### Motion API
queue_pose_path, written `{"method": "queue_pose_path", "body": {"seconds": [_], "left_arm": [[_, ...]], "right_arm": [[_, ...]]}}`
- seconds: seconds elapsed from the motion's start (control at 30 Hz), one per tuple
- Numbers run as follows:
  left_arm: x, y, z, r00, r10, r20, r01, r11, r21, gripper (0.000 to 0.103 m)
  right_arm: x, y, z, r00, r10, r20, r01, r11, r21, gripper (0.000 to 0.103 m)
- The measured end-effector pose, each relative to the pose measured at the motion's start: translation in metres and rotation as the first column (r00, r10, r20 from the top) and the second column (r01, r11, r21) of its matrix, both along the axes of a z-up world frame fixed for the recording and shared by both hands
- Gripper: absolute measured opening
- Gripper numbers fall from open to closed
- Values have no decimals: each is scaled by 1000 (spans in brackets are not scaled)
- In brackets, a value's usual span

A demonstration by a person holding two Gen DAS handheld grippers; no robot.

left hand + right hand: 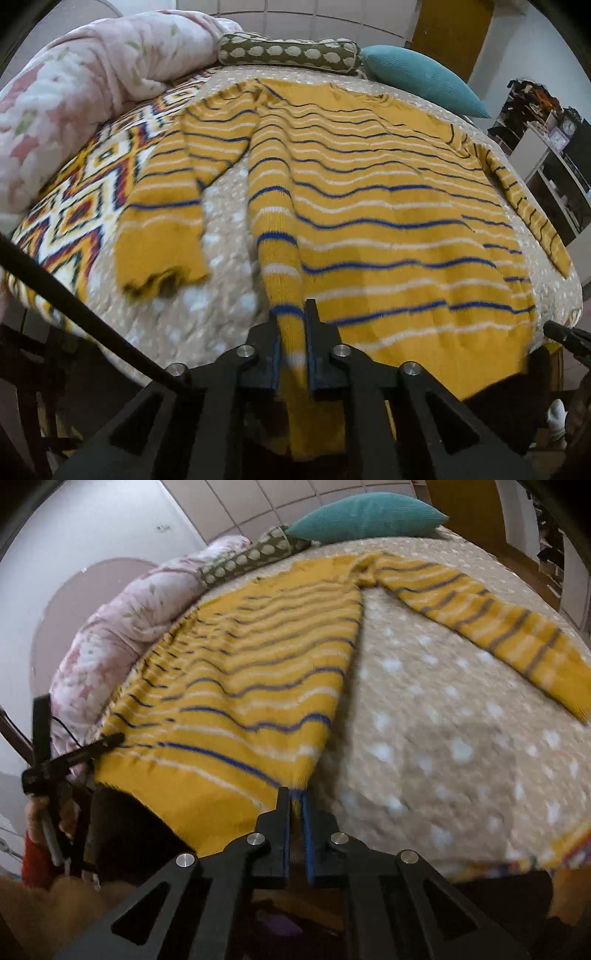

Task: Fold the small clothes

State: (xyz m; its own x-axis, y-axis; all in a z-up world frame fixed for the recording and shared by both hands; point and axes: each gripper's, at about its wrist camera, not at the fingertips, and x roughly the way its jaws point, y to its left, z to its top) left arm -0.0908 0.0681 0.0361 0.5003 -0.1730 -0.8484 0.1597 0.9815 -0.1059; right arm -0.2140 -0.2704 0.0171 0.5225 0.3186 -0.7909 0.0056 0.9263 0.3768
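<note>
Both wrist cameras look steeply down, close over the same sweater (369, 206), from opposite hem corners.

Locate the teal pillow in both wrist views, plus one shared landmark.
Left wrist: teal pillow upper right, at the bed's far edge.
Right wrist: teal pillow top centre, beyond the striped sweater.
Shared landmark: olive dotted bolster lies just left of it in both.

No writing, label, brand or number could be read anywhere in either view. The small clutter on the shelves (546, 122) at about two o'clock was too blurred to make out.
</note>
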Motion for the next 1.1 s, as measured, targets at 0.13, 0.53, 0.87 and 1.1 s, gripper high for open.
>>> {"method": "queue_pose_path", "body": {"seconds": [0.13,0.53,0.87,1.1], "left_arm": [[-8,28,16,998,21,53,-18,999,-52,29],[98,86,-5,981,183,64,-183,983,-9,79],[144,160,0,929,367,48,-367,930,-18,18],[144,254,29,821,566,75,-553,822,-137,47]], "right_arm": [[-16,-8,-7,999,-33,-30,29,993,-119,7],[7,4,3,997,-69,22,71,993,-89,29],[23,25,0,998,-53,15,55,982,-179,30],[32,30,-1,998,-55,5,54,981,-188,30]]}}
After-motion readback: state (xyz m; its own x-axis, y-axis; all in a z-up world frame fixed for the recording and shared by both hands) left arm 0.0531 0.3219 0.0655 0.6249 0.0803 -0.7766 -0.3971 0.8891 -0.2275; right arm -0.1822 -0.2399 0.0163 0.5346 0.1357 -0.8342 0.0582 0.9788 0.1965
